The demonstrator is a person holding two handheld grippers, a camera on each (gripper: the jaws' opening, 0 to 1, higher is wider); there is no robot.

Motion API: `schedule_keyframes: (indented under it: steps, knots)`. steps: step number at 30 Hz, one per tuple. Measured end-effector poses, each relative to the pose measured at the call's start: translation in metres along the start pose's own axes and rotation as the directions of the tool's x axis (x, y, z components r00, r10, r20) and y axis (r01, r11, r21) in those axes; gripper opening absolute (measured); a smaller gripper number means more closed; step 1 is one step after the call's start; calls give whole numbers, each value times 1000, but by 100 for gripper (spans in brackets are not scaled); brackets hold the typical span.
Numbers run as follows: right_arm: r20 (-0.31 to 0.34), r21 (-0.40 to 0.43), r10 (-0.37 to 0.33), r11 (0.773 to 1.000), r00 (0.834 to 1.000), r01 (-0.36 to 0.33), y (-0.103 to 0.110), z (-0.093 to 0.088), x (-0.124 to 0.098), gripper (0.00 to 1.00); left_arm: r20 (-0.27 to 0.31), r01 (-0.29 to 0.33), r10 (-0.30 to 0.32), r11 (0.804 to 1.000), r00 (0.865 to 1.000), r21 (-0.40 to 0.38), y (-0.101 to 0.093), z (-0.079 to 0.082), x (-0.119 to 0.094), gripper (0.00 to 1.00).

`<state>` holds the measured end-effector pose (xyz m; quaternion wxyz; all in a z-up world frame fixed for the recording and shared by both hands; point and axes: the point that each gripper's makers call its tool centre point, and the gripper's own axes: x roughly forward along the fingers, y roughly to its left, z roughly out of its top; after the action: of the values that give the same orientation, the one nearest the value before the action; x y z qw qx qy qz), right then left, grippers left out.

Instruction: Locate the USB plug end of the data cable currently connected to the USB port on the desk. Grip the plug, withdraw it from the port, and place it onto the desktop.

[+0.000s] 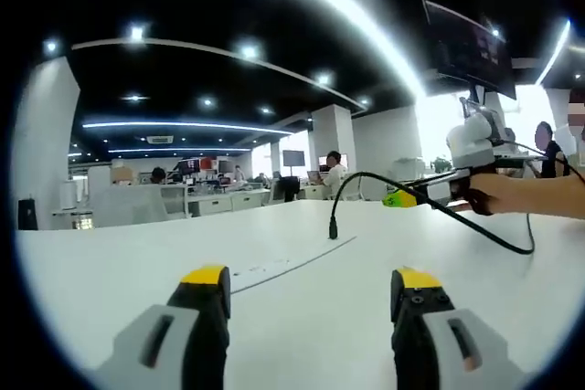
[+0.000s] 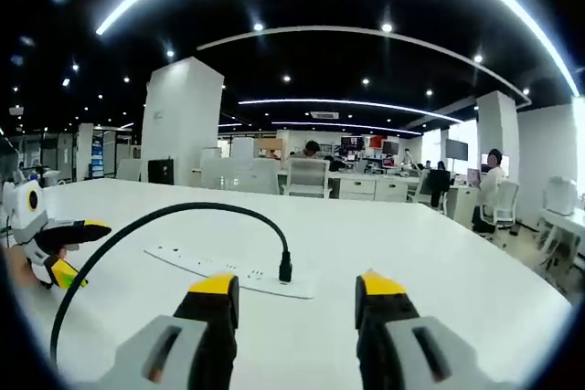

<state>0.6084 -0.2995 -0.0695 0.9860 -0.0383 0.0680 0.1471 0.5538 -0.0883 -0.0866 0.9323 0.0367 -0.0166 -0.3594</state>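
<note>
Left gripper view: the left tongs (image 1: pixel 311 285) stand wide apart over the white worktop (image 1: pixel 119 262), with nothing between the jaws. Beyond them a flat white socket strip (image 1: pixel 285 268) lies on the worktop. The USB plug (image 1: pixel 334 228) stands upright at the strip's far end, seated in its port. The black data cable (image 1: pixel 366 176) rises from the plug, arches over to the right and runs down past the right tongs (image 1: pixel 399 198). These enter from the right, held by a hand (image 1: pixel 512 194). The cable crosses their yellow tips; whether it touches them cannot be told from here. A dark monitor (image 1: pixel 468 45) hangs above that side.

Right gripper view: the right tongs (image 2: pixel 297 285) are likewise wide apart and grip nothing. The USB plug (image 2: pixel 285 268) sits just ahead of them, nearer the left jaw, upright in the socket strip (image 2: pixel 215 268). The data cable (image 2: pixel 174 212) loops up and left from the plug, then drops toward the near edge. The left tongs (image 2: pixel 78 248) show at the far left, jaws apart, beside that falling run of cable. Office desks and chairs (image 2: pixel 306 175) stand behind the worktop (image 2: pixel 439 253).
</note>
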Motion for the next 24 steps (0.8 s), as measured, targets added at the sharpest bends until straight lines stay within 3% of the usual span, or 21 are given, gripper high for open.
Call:
schedule_keyframes:
  steps: [6,24]
  knots:
    - [12,-7,9,1000,1000,-9,3,-1,8,52,2,9,-9,1000,1000,29,-1,-1,6,71]
    - [20,12,14,1000,1000,-15,16,0,39,52,10,24,-24,1000,1000,-13,6,-4,21,73]
